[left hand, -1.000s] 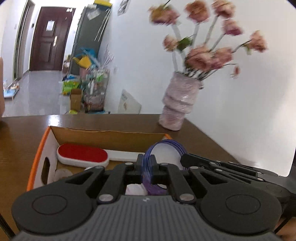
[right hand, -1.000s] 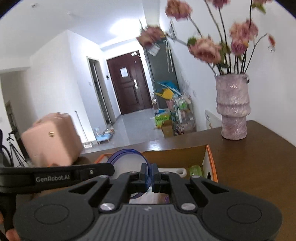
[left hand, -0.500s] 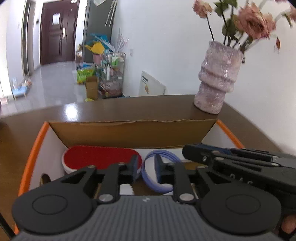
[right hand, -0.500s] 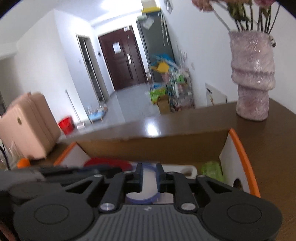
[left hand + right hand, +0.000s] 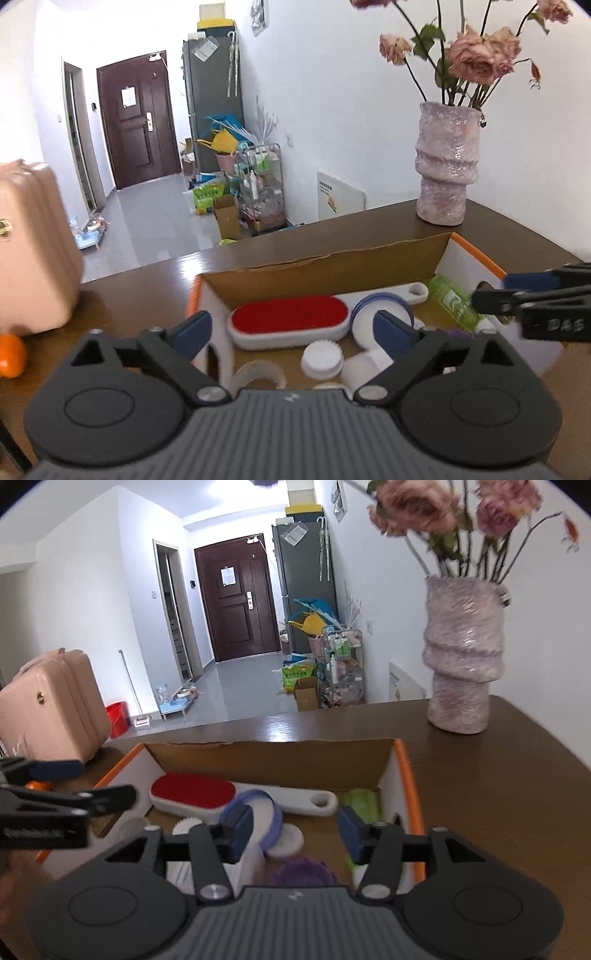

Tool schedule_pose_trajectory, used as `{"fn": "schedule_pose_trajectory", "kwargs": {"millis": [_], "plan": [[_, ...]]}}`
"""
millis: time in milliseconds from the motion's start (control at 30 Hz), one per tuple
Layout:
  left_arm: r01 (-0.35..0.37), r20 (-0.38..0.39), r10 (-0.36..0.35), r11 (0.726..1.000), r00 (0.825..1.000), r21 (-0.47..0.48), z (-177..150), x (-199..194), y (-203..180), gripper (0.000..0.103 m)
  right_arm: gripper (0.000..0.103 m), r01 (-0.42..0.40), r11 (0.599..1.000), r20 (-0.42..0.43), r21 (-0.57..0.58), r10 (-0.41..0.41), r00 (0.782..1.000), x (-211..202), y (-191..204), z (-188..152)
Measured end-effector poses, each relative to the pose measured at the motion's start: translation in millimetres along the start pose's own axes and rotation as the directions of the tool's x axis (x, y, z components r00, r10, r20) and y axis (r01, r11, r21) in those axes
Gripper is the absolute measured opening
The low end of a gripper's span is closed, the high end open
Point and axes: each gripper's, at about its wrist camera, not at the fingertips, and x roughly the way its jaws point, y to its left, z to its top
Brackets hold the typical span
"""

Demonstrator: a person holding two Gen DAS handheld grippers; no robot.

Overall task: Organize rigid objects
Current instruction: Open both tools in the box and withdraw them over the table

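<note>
Translucent blue plastic forms the roll of tape [image 5: 255, 812], which lies inside the cardboard box [image 5: 273, 757] on the table [image 5: 498, 775], leaning on the white handle of the red lint brush [image 5: 192, 794]. My right gripper [image 5: 291, 829] is opening, fingers apart, with the roll at about 11 o'clock of the gap and no pad pressing it. My left gripper [image 5: 291, 330] is also opening, wide, nothing held; the brush sits at its 12 o'clock and the roll at 1 o'clock.

Handling, by judgement: the roll is light, rigid and smooth-sided, so it may slip or roll. Take hold across the rim, one finger inside the hoop. The brush is stiff; grip its handle.
</note>
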Motion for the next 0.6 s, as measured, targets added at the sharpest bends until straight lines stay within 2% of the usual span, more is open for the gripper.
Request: {"fn": "schedule_pose_trajectory", "kwargs": {"millis": [133,233,433,500,600], "plan": [[-0.034,0.018,0.034,0.999,0.999,-0.002,-16,-41,5,0.098,0.057,0.011,0.998,0.020,-0.054,-0.010,1.000,-45,7,-20],[-0.031,0.022,0.031,0.999,0.999,-0.019,-29,-72,6,0.099,0.060,0.025,0.996,0.042,-0.089,-0.021,0.999,-80,16,-36],[-0.028,0.061,0.031,0.999,0.998,-0.041,-55,-139,2,0.101,0.065,0.043,0.992,0.097,-0.117,-0.031,0.995,-148,34,-66],[-0.035,0.076,0.039,0.998,0.996,-0.047,-66,-159,1,0.102,0.069,0.052,0.991,0.117,-0.121,-0.038,0.992,-169,40,-77],[-0.054,0.098,0.059,0.997,0.993,-0.058,-91,-191,-5,0.102,0.072,0.051,0.992,0.137,-0.119,-0.034,0.990,-199,46,-98]]}}
